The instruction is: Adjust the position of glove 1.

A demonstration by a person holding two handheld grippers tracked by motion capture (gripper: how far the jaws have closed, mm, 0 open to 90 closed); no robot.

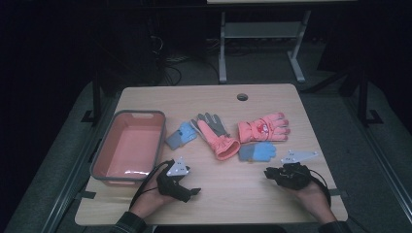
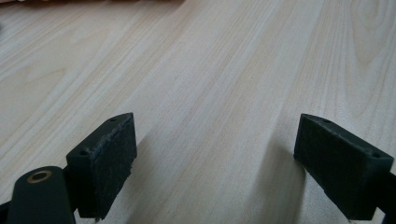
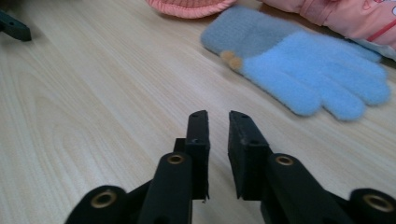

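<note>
Several gloves lie in the middle of the wooden table [image 1: 228, 194]: a small blue and grey knit glove [image 1: 182, 134], a grey glove [image 1: 214, 121] under a salmon glove [image 1: 219, 141], a pink padded glove [image 1: 264, 128], and another blue and grey knit glove [image 1: 257, 151] [image 3: 299, 70]. My left gripper [image 1: 193, 191] [image 2: 215, 135] rests low over bare wood near the front edge, open wide and holding nothing. My right gripper [image 1: 268, 172] [image 3: 218, 116] points at the table just short of the nearer blue glove. Its jaws stand almost together, with a narrow gap and nothing between them.
A pink bin with a grey rim [image 1: 99, 155] stands empty at the table's left side. A round cable hole [image 1: 242, 96] sits near the far edge. Beyond the table are the legs of a white desk [image 1: 222, 53] and dark floor.
</note>
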